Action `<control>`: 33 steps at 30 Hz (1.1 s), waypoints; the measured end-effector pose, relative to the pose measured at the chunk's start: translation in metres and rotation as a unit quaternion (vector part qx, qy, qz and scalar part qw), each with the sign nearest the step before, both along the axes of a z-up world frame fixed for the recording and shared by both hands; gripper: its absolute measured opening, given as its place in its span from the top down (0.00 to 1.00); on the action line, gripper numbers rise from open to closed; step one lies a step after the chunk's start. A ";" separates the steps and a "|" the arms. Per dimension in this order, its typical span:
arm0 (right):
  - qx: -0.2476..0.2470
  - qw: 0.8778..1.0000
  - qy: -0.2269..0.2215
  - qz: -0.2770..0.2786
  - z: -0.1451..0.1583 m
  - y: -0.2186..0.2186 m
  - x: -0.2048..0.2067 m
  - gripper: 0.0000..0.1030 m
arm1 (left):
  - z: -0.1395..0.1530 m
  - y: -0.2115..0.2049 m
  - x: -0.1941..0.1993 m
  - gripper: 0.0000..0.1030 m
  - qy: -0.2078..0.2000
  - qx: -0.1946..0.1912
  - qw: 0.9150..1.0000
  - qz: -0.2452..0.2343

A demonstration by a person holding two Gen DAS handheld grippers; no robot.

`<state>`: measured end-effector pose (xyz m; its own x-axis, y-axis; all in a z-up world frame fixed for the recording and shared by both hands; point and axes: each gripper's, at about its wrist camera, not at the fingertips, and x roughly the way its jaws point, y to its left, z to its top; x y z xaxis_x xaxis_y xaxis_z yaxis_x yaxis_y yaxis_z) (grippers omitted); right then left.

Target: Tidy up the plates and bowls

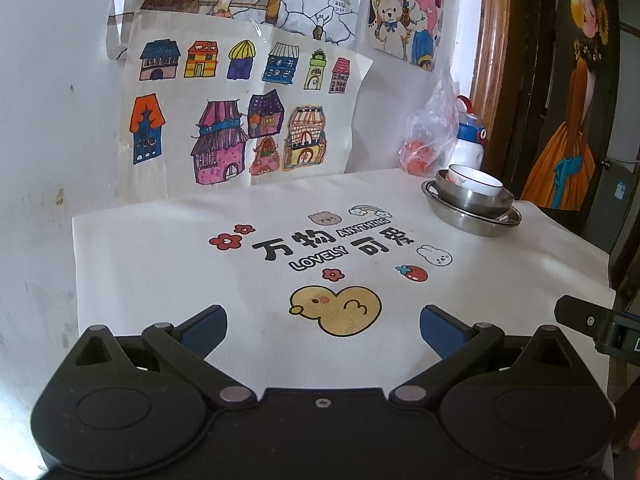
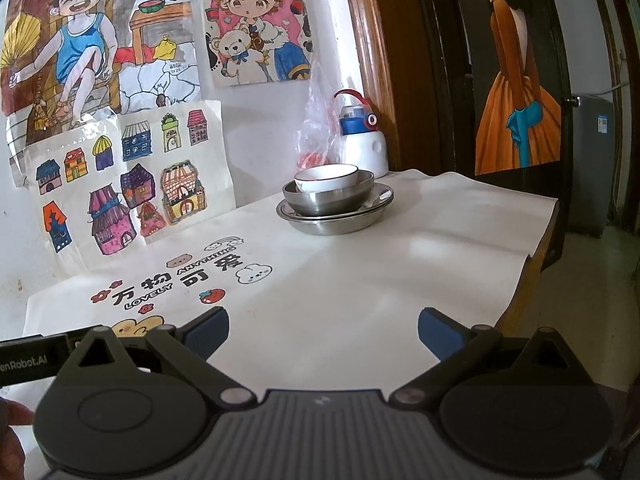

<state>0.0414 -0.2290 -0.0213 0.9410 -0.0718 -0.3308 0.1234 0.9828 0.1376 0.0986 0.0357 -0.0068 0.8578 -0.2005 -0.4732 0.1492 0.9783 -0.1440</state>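
A white ceramic bowl with a red rim (image 2: 326,177) sits inside a steel bowl (image 2: 328,200), which sits on stacked steel plates (image 2: 340,222) at the far right of the table. The same stack shows in the left wrist view: white bowl (image 1: 476,181), steel bowl (image 1: 472,200), steel plates (image 1: 476,222). My left gripper (image 1: 323,330) is open and empty above the near part of the tablecloth. My right gripper (image 2: 323,332) is open and empty, well short of the stack.
A white tablecloth (image 2: 400,264) with printed cartoons covers the table; its right edge (image 2: 532,264) drops off. A white and blue bottle (image 2: 362,140) and a plastic bag (image 2: 316,136) stand behind the stack against the wall. Drawings hang on the wall (image 1: 240,120).
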 end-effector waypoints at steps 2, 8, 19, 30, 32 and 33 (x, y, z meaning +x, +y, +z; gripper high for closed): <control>-0.001 1.000 0.000 0.000 0.000 0.000 0.000 0.00 | 0.000 0.000 0.000 0.01 0.001 -0.001 1.000 0.001; -0.002 1.000 0.000 0.001 0.000 0.002 -0.001 0.00 | 0.000 0.001 -0.001 0.01 0.001 -0.002 1.000 0.001; -0.001 1.000 -0.001 0.001 0.000 0.001 -0.001 0.00 | 0.001 0.001 -0.002 0.01 0.000 -0.004 1.000 0.001; 0.000 1.000 0.000 0.002 -0.001 0.001 -0.001 0.00 | 0.000 0.001 -0.001 0.01 0.001 -0.005 1.000 0.001; 0.000 1.000 0.000 0.002 -0.001 0.002 -0.001 0.00 | 0.000 0.001 -0.002 0.01 0.001 -0.005 1.000 0.002; 0.000 1.000 0.000 0.002 -0.001 0.002 -0.001 0.00 | 0.000 0.000 -0.003 0.01 0.001 -0.005 1.000 0.002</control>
